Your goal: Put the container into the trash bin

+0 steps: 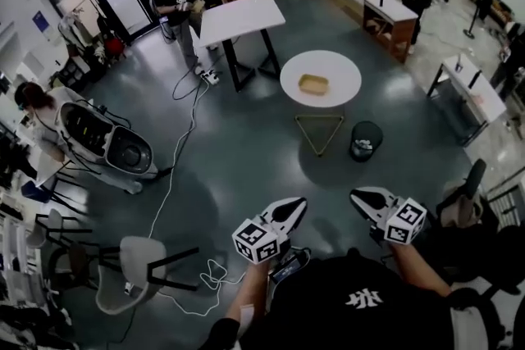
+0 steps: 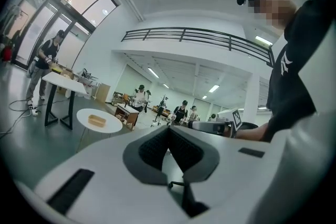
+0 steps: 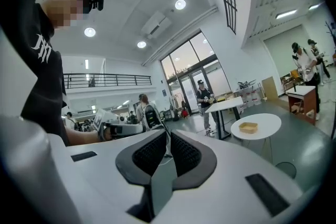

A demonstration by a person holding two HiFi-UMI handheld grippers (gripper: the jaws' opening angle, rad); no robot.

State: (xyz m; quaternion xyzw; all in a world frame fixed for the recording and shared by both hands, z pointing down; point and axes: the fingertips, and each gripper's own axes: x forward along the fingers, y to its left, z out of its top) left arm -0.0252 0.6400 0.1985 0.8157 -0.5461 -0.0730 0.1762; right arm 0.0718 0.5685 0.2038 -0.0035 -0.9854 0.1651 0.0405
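- The left gripper (image 1: 294, 207) and the right gripper (image 1: 361, 197) are both clenched on nothing. They sit near 6 o'clock in the head view, pointing toward 12.
- The tan container (image 1: 313, 84) lies open side up on the round white table (image 1: 340, 68) at 12 o'clock, its long axis roughly 9-to-3.
- The black trash bin (image 1: 376, 150) stands on the floor at the table's 5 o'clock.

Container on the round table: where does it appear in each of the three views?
Head view: container upper centre, slightly right.
Left gripper view: container left of centre, far off.
Right gripper view: container right of centre.
Shared landmark: the round white table under it, in all three views.
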